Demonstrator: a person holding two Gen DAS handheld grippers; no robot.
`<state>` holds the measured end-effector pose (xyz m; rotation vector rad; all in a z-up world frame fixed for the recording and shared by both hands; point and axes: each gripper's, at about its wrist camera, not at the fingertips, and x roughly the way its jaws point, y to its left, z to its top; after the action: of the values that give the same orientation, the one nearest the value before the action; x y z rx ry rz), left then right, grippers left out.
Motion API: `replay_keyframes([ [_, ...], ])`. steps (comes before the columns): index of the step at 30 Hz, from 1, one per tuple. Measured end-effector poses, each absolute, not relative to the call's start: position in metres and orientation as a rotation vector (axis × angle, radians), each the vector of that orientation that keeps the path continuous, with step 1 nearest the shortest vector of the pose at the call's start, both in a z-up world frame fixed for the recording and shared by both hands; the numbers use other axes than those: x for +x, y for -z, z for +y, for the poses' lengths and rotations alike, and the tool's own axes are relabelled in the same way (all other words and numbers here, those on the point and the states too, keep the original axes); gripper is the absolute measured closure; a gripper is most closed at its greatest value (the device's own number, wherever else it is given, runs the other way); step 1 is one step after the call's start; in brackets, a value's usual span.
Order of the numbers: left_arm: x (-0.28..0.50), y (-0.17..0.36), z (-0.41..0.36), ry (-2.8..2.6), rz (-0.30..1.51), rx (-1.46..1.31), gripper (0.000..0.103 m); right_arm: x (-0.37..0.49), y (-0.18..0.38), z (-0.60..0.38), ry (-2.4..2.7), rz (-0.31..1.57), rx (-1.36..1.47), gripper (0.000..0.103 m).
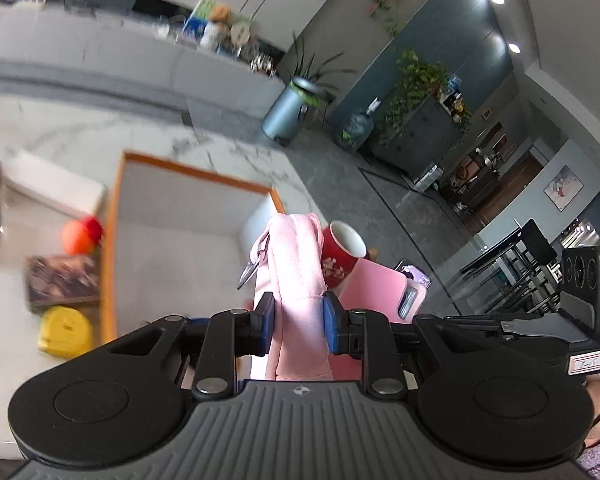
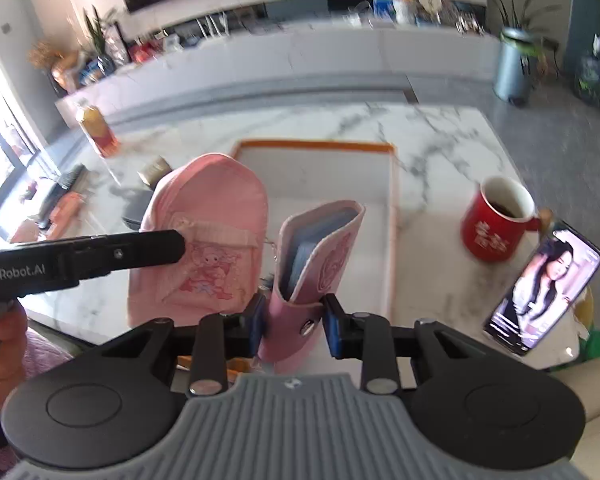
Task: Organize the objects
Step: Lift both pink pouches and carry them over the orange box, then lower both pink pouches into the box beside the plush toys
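My left gripper [image 1: 300, 320] is shut on a pink backpack-shaped pouch [image 1: 296, 264] and holds it in the air at the near right corner of a white tray with an orange rim [image 1: 116, 200]. In the right wrist view the pouch [image 2: 204, 232] hangs left of the tray [image 2: 316, 145], with the left gripper's black body [image 2: 100, 256] in front of it. My right gripper [image 2: 294, 320] is shut on a pink card wallet [image 2: 320, 248] with blue cards showing in its open top. It is lifted above the tray's near end. In the left wrist view the wallet [image 1: 372, 288] sits right of the pouch.
A red mug [image 2: 496, 224] and a propped phone [image 2: 544, 292] stand right of the tray on the marble table [image 2: 440, 140]. Left of the tray lie an orange ball [image 1: 76, 238], a book [image 1: 62, 280], a yellow tape measure [image 1: 64, 332] and a white box [image 1: 56, 188]. A bottle [image 2: 96, 128] stands far left.
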<state>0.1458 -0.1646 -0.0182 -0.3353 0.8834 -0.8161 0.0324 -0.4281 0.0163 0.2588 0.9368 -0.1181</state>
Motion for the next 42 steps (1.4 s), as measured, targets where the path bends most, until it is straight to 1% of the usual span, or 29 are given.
replay_keyframes([
  [7,0.170,0.071,-0.194,0.791,1.057,-0.374,0.074,0.061,0.026,-0.451,0.020,1.128,0.252,0.070],
  [20,0.173,0.113,-0.201,0.776,1.212,-0.396,0.075,0.115,0.062,-0.471,-0.067,1.415,0.328,0.071],
  [27,0.175,0.127,-0.194,0.785,1.254,-0.476,0.074,0.116,0.060,-0.462,-0.044,1.434,0.275,0.069],
  [33,0.175,0.129,-0.190,0.783,1.256,-0.494,0.072,0.115,0.059,-0.459,-0.032,1.441,0.247,0.068],
  [35,0.174,0.128,-0.187,0.769,1.247,-0.489,0.071,0.116,0.057,-0.455,-0.035,1.442,0.234,0.064],
  [37,0.174,0.127,-0.184,0.763,1.239,-0.495,0.071,0.116,0.051,-0.450,-0.043,1.433,0.215,0.054],
  [38,0.174,0.127,-0.183,0.763,1.243,-0.501,0.071,0.115,0.048,-0.447,-0.042,1.425,0.188,0.053],
  [39,0.174,0.128,-0.182,0.764,1.247,-0.505,0.070,0.115,0.046,-0.444,-0.039,1.419,0.158,0.054],
  [41,0.177,0.128,-0.185,0.766,1.244,-0.505,0.070,0.114,0.044,-0.439,-0.031,1.414,0.107,0.058],
  [42,0.176,0.128,-0.185,0.768,1.242,-0.503,0.070,0.114,0.044,-0.436,-0.030,1.413,0.087,0.065],
])
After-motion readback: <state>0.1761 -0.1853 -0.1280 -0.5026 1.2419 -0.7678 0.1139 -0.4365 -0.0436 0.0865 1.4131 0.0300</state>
